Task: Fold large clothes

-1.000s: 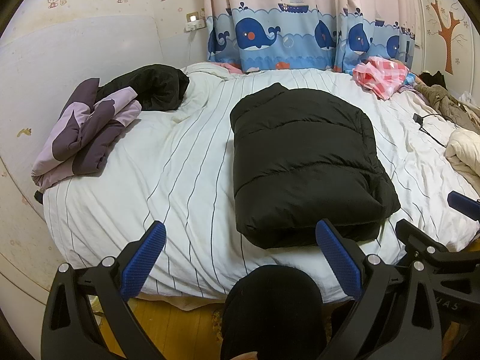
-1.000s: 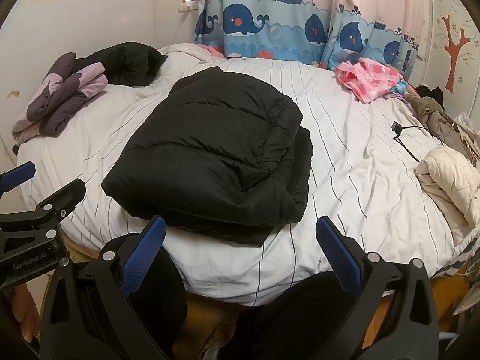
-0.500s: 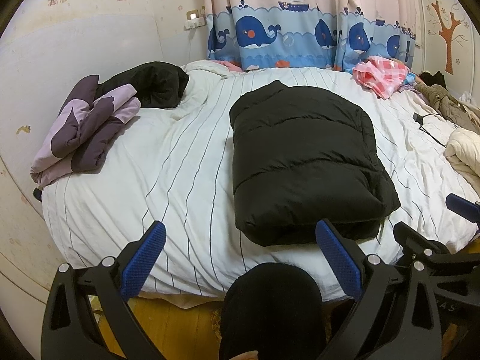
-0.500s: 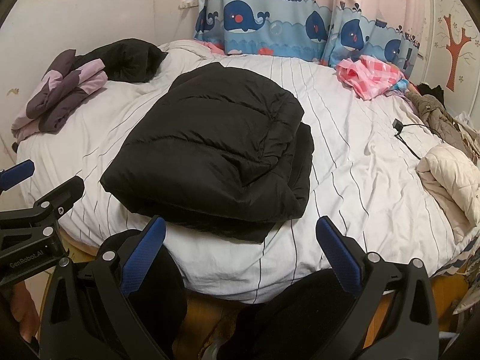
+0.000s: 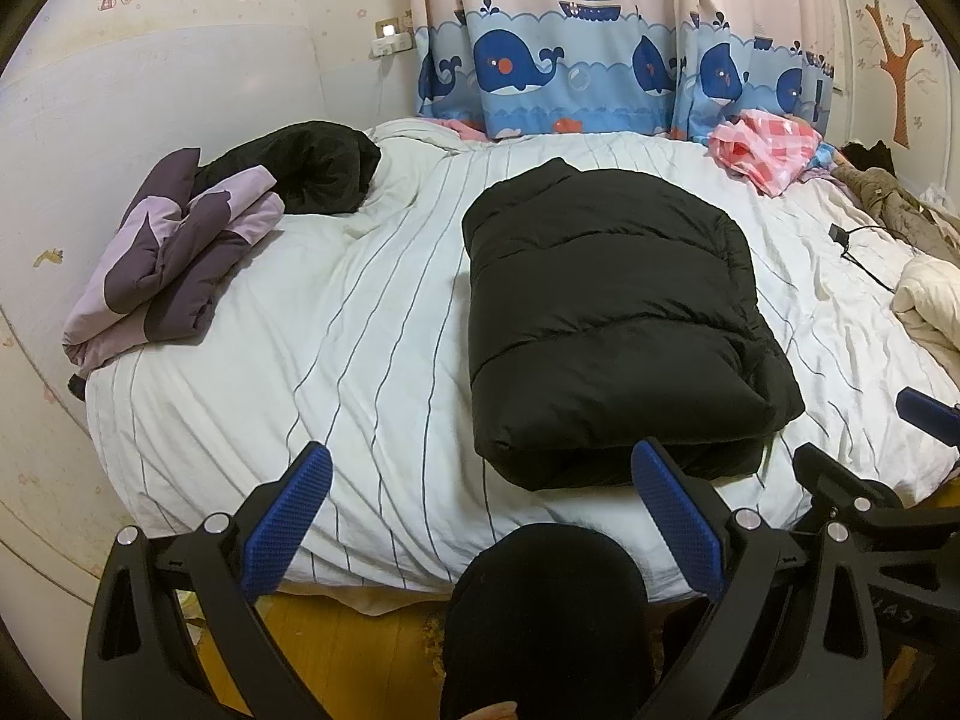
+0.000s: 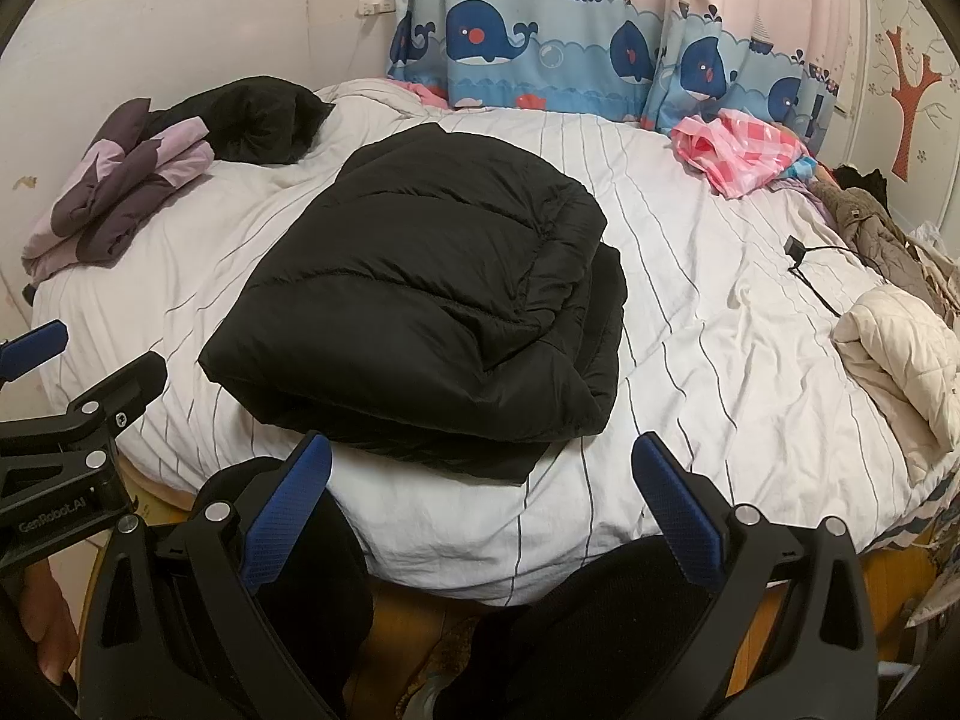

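A black puffer jacket (image 5: 606,312) (image 6: 432,300) lies folded into a thick rectangle on the white striped bed (image 5: 336,330) (image 6: 690,324), near its front edge. My left gripper (image 5: 480,510) is open and held back over the bed's near edge, with the jacket's front corner just beyond its right finger. My right gripper (image 6: 480,504) is open too, below the jacket's near edge, and grips nothing. The right gripper's frame shows at the right of the left wrist view, and the left gripper's frame at the left of the right wrist view.
A folded purple jacket (image 5: 168,258) and a black garment (image 5: 306,165) lie at the bed's far left. A pink checked cloth (image 5: 768,147), a charger cable (image 6: 810,264) and a cream jacket (image 6: 900,348) sit on the right. The person's dark-clad knees (image 5: 540,618) stand against the bed edge.
Both grippers have drifted slightly back and up from the bed, staying open. The folded black jacket has not moved.
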The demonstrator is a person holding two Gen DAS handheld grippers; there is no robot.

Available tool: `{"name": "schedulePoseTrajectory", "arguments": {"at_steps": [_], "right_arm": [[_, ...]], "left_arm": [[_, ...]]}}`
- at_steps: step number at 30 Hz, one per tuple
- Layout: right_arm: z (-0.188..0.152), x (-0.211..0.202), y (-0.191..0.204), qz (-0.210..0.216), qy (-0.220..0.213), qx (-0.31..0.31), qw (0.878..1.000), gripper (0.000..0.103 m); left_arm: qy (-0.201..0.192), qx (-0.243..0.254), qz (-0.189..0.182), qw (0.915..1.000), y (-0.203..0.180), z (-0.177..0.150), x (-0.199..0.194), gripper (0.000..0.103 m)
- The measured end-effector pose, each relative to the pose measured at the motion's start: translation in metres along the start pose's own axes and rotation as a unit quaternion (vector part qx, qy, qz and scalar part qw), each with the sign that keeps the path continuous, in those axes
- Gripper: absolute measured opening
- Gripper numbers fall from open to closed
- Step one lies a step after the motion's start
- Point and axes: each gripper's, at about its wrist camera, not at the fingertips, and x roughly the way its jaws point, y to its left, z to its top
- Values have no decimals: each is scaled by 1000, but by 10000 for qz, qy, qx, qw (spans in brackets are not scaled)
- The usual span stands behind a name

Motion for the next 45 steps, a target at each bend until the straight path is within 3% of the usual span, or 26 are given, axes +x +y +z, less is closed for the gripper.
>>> {"name": "schedulePoseTrajectory", "arguments": {"at_steps": [24,45], "right_arm": [[-3,-3,1,6,-65,-18,10000,97],[24,15,2,33,-51,-71,10000,97]], "left_arm": [[113,2,144,9998,-3,-5,-1,96],[279,-142,15,9995,3,11,15,96]]}}
